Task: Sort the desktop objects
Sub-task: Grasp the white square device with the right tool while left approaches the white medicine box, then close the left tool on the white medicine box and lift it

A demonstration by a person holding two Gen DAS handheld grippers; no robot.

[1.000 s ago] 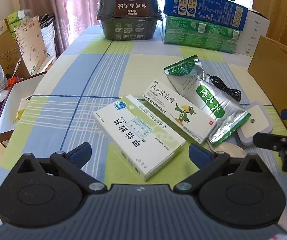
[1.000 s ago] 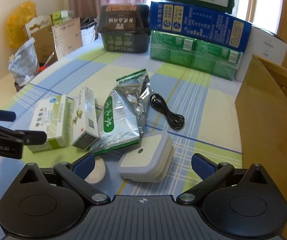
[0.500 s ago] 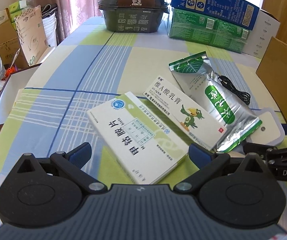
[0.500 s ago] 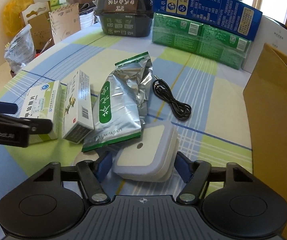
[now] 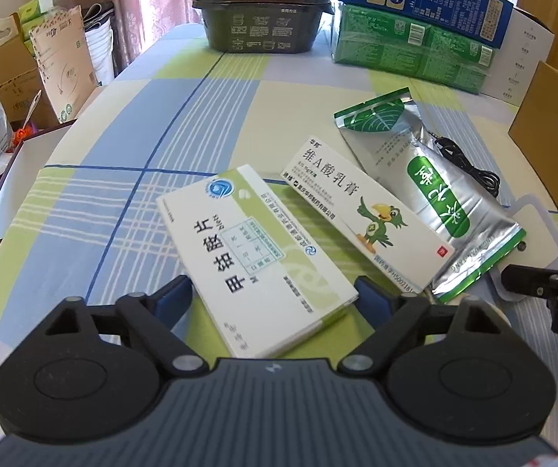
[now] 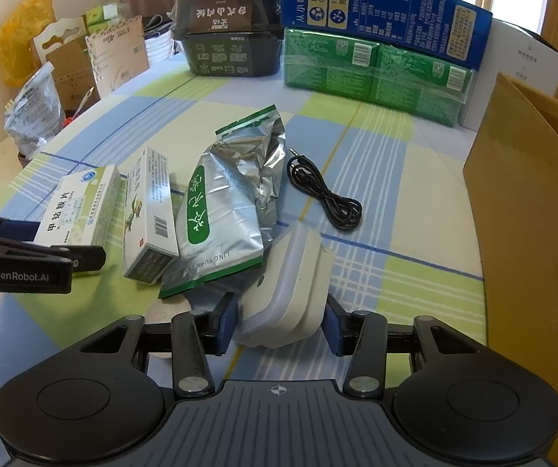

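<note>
White lamp (image 6: 290, 295) is pinched and tipped in the just-closing right tool (image 6: 279, 323), while the left tool (image 5: 273, 299) narrows, still spread, around the box (image 5: 255, 257); next, lift.

Tablecloth (image 5: 209, 124): plaid in pale yellow, lime green and light blue, thin dark-blue lines. Medicine box (image 5: 255, 249): white with green. Ointment box (image 5: 360, 210): white, green parrot. Tea pouch (image 6: 224, 214): silver, green label. Audio cable (image 6: 325, 190): black. Night light (image 6: 290, 288): white.
</note>
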